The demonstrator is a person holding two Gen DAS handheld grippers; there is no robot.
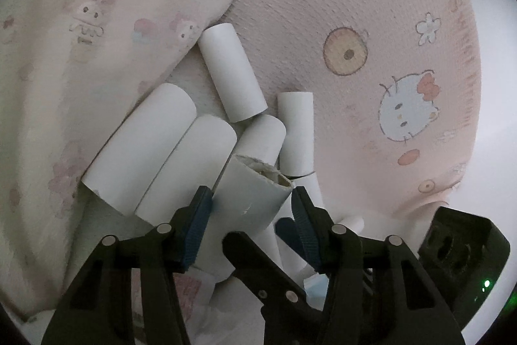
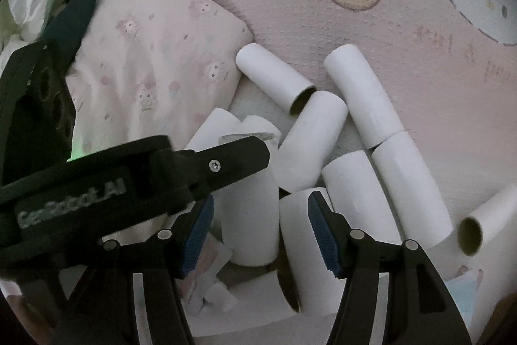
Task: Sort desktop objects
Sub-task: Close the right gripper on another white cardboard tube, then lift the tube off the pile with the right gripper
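White tubes [image 2: 310,138] lie heaped beside the pillow [image 2: 155,54]. Left gripper [image 1: 252,199] straddles a torn tube [image 1: 255,199], jaws spread; right gripper [image 2: 260,228] gapes, empty.

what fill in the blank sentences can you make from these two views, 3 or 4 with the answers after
1. The white cardboard tubes lie on a pink ____ printed with a cartoon cat.
2. The tube between the left tool fingers has a ____ top edge.
3. The jaws of the right tool stand ____.
4. Beside the pile lies a patterned ____.

Answers: blanket; torn; open; pillow
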